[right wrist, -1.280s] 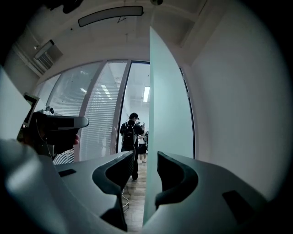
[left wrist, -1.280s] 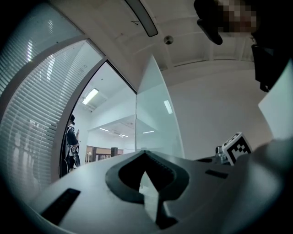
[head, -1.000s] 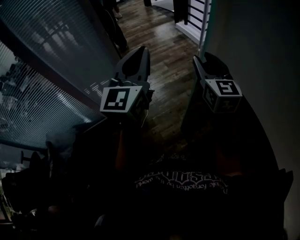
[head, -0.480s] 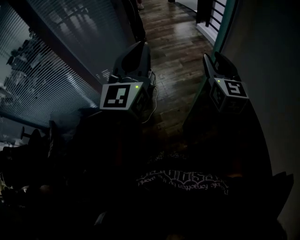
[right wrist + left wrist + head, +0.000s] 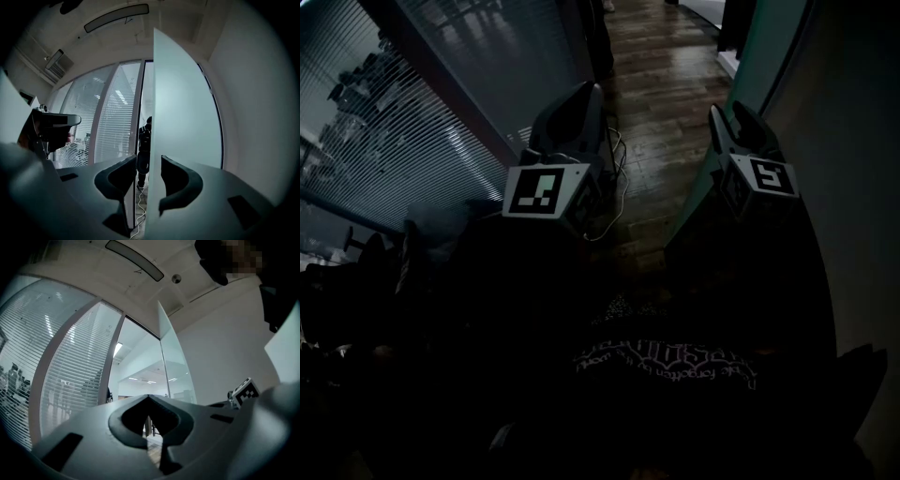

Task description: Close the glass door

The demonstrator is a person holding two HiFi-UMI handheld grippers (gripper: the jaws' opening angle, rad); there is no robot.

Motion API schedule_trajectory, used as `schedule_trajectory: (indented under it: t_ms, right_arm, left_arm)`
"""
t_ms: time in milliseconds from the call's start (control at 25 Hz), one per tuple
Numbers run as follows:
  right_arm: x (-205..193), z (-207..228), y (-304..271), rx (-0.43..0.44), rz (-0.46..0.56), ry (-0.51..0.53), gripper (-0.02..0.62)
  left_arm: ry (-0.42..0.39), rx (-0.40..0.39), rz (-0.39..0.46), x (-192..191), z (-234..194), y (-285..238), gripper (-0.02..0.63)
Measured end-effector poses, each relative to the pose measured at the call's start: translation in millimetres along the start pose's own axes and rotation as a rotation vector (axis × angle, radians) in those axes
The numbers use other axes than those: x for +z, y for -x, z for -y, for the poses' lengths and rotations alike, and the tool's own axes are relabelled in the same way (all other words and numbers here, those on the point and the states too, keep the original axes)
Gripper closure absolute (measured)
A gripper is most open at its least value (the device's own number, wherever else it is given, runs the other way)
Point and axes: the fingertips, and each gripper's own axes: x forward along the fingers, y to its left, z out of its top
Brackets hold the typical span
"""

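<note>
Though edge-on, glass door (image 5: 183, 117) between jaws of right gripper (image 5: 149, 164).

Head view looks steeply down; both gripper views look up along their jaws, sharing the glass door (image 5: 183, 117).

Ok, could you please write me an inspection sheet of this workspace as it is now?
Surface: dark wooden floor.
Job's things: glass door, standing open.
Clutter: nothing seen.
Grippers: left gripper shut, empty; right gripper has its jaws apart around the door's edge.
Cables: white cable on the floor by the door.
Surroundings: glass wall with blinds; white wall; a person beyond the doorway.
</note>
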Motion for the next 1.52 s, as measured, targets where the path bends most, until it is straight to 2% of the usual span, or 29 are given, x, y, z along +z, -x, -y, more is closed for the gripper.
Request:
schedule_trajectory:
  t_ms: [240, 560, 800, 1040, 1280, 1520]
  right_arm:
    - [-3.7, -21.7, -45.5, 0.036, -0.002, 0.004, 0.451]
    - [-12.7, -31.2, -57.8, 0.093, 0.008, 0.024, 0.449]
    - [-5.0, -56.0, -105.0, 0.127, 0.011, 0.04, 0.449]
    - [-10.5, -66.1, -129.8, 0.16, 0.01, 0.045, 0.449]
    - [0.8, -89.0, -174.7, 0.172, -0.001, 0.051, 0.449]
    - [-16.4, -94.1, -190.7, 0.183, -0.01, 0.051, 0.449]
  left_arm:
    - [0.014, 0.032, -0.013, -14.7, -46.1, -15.8, 0.611]
    - [-0.006, 0.021, 0.007, -23.4, -44.4, -30.7, 0.611]
    - [-0.002, 0.058, 0.029, -15.2, -97.4, -50.9, 0.611]
    - [-0.023, 0.075, 0.035, -17.2, -113.6, -58.7, 0.611]
    - [-0.022, 0.093, 0.024, -14.2, -160.2, -67.8, 0.611]
    - [-0.034, 0.084, 0.024, -27.5, -162.9, -71.1, 0.611]
